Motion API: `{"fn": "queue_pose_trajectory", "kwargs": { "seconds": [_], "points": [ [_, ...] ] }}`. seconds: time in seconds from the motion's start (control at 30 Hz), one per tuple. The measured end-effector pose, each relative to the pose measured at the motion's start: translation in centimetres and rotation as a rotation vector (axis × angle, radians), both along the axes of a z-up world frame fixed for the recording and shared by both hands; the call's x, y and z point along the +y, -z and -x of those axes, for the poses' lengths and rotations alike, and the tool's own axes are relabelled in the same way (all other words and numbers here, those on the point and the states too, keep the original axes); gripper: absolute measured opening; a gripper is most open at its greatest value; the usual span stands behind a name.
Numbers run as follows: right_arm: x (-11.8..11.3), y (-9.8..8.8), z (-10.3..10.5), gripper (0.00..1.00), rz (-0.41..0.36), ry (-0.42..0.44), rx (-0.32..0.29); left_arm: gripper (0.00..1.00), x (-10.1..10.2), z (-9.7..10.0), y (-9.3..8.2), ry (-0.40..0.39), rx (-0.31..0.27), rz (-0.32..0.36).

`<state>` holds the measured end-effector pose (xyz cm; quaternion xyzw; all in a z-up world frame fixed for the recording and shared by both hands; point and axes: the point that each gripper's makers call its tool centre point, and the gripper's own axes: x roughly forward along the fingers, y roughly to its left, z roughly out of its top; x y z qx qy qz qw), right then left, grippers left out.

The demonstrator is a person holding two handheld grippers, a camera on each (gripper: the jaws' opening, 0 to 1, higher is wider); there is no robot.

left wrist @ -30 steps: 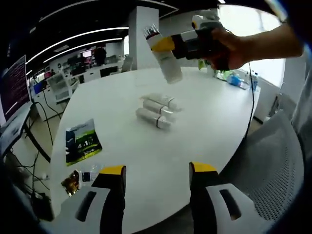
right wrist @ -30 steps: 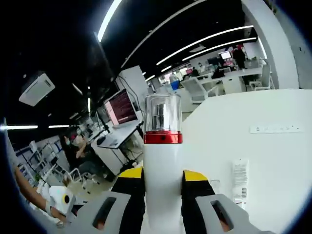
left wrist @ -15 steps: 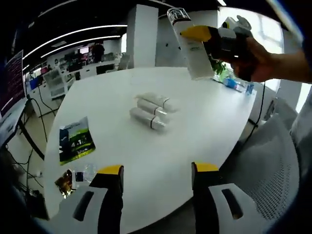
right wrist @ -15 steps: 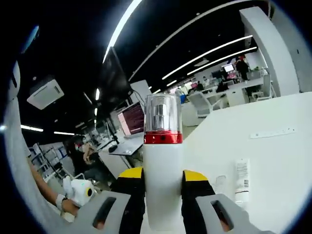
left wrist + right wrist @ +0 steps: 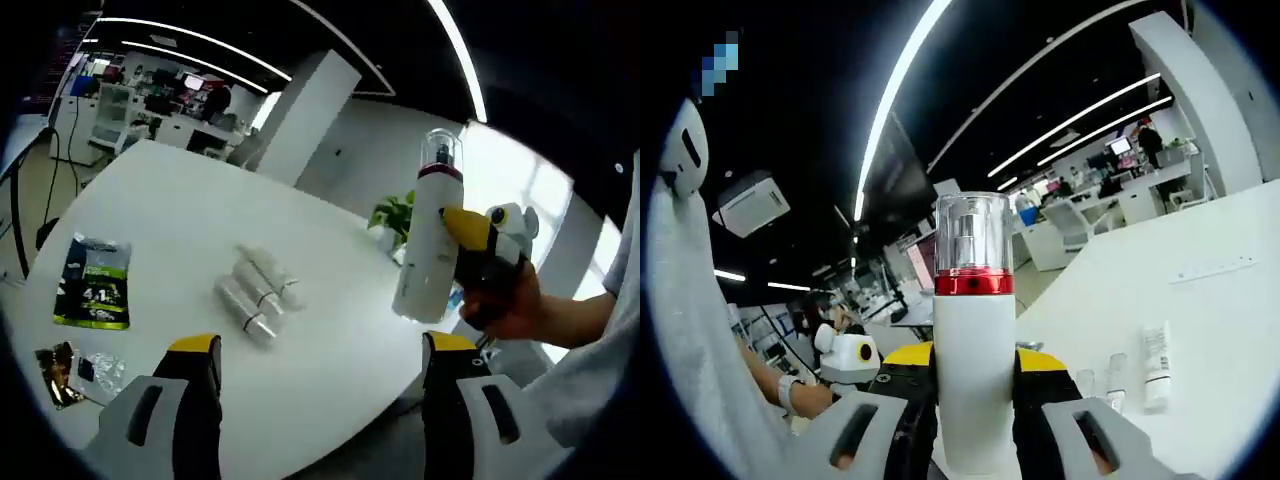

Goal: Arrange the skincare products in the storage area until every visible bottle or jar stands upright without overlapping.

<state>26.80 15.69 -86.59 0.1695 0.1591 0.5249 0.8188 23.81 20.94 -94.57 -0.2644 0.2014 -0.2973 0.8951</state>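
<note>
White pump bottle [image 5: 974,380], red collar and clear cap on top, sits clamped between the yellow-tipped jaws of the right gripper [image 5: 974,365], body pinched on both sides, cap pointing straight up that view. In the left gripper view the same bottle [image 5: 425,250] hangs in the air above the near edge of the white table [image 5: 330,330], roughly upright with a slight lean, held from the side by the right gripper [image 5: 470,235], a hand [image 5: 500,305] wrapped around its handle and a light sleeve behind. Three white tubes [image 5: 255,292] lie on their sides on the table, packed side by side and touching, well apart from the held bottle; in the right gripper view the tubes [image 5: 1130,370] show small on the tabletop to the right of the bottle. Left gripper [image 5: 315,350]: jaws spread wide, nothing between them, low over the near table edge; it also shows in the right gripper view [image 5: 850,355] at lower left, with a hand behind it. On the table's left side, a green-and-black packet [image 5: 93,283] lies flat; nearer the edge, a small gold wrapper [image 5: 55,362] beside a clear crinkled wrapper [image 5: 100,368]. A potted green plant [image 5: 392,215] stands beyond the far side of the table. Office desks and ceiling light strips in the background.
</note>
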Motion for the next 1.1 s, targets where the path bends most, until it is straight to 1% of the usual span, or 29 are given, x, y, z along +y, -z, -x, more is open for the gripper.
{"fn": "queue_pose_trajectory", "kwargs": {
  "seconds": [0.03,0.07,0.1,0.13,0.2,0.27,0.33,0.43,0.47,0.53,0.6,0.63,0.67,0.7,0.73,0.77,0.8,0.83,0.93,1.0,1.03,1.07,1.1],
  "points": [
    [-0.1,-0.4,0.2,0.20,-0.009,-0.009,-0.001,0.79,-1.1,-0.1,-1.1,0.031,-0.028,0.047],
    [-0.1,-0.6,0.4,0.20,-0.020,-0.015,-0.001,0.81,-1.8,-0.1,-1.9,0.047,-0.041,0.082],
    [-0.1,-0.8,0.5,0.21,-0.029,-0.024,0.001,0.83,-2.8,0.0,-2.9,0.078,-0.040,0.135],
    [-0.1,-1.1,0.8,0.21,-0.040,-0.035,0.001,0.82,-3.4,0.0,-3.6,0.096,-0.050,0.158],
    [0.0,-1.6,1.1,0.21,-0.050,-0.052,-0.002,0.78,-4.4,0.0,-4.5,0.135,-0.056,0.174],
    [0.1,-1.9,1.4,0.21,-0.062,-0.068,0.005,0.76,-4.8,-0.3,-4.9,0.144,-0.063,0.167],
    [0.3,-2.3,1.8,0.21,-0.077,-0.097,0.004,0.74,-5.6,-0.3,-6.1,0.189,-0.092,0.205],
    [0.5,-2.8,2.3,0.21,-0.093,-0.139,0.007,0.69,-6.3,-0.1,-7.3,0.268,-0.098,0.270],
    [0.5,-3.0,2.5,0.21,-0.101,-0.148,0.012,0.67,-6.6,0.2,-7.3,0.300,-0.100,0.265],
    [0.6,-3.2,2.8,0.21,-0.108,-0.176,0.019,0.66,-6.7,0.1,-7.6,0.316,-0.114,0.268],
    [0.8,-3.3,3.1,0.21,-0.118,-0.202,0.035,0.62,-6.9,0.4,-7.8,0.353,-0.133,0.255],
    [0.9,-3.3,3.3,0.21,-0.118,-0.218,0.037,0.60,-6.9,0.4,-7.9,0.359,-0.135,0.251],
    [0.9,-3.3,3.3,0.21,-0.119,-0.223,0.037,0.58,-7.2,0.9,-7.9,0.403,-0.147,0.233],
    [1.0,-3.3,3.6,0.21,-0.120,-0.238,0.041,0.56,-7.4,1.2,-7.9,0.426,-0.149,0.228],
    [1.2,-3.3,3.8,0.21,-0.121,-0.255,0.048,0.53,-7.8,1.8,-7.8,0.470,-0.147,0.218],
    [1.3,-3.3,4.0,0.21,-0.122,-0.267,0.051,0.50,-8.0,2.0,-7.7,0.484,-0.143,0.212],
    [1.3,-3.3,4.0,0.21,-0.122,-0.271,0.053,0.48,-8.1,2.1,-7.6,0.494,-0.145,0.197],
    [1.4,-3.1,4.2,0.21,-0.122,-0.288,0.058,0.46,-8.3,2.1,-7.4,0.502,-0.161,0.176],
    [2.0,-3.1,5.2,0.21,-0.112,-0.337,0.057,0.43,-8.4,2.1,-7.4,0.504,-0.165,0.193],
    [2.3,-3.2,5.4,0.21,-0.113,-0.348,0.053,0.36,-8.5,2.3,-7.5,0.513,-0.168,0.201],
    [2.3,-3.1,5.4,0.21,-0.111,-0.350,0.048,0.31,-8.8,3.0,-8.0,0.553,-0.166,0.236],
    [2.3,-3.0,5.3,0.21,-0.116,-0.350,0.057,0.29,-8.8,3.0,-8.0,0.563,-0.177,0.233],
    [2.3,-2.9,5.2,0.21,-0.115,-0.352,0.058,0.29,-8.6,2.5,-7.9,0.527,-0.190,0.216]
  ]
}}
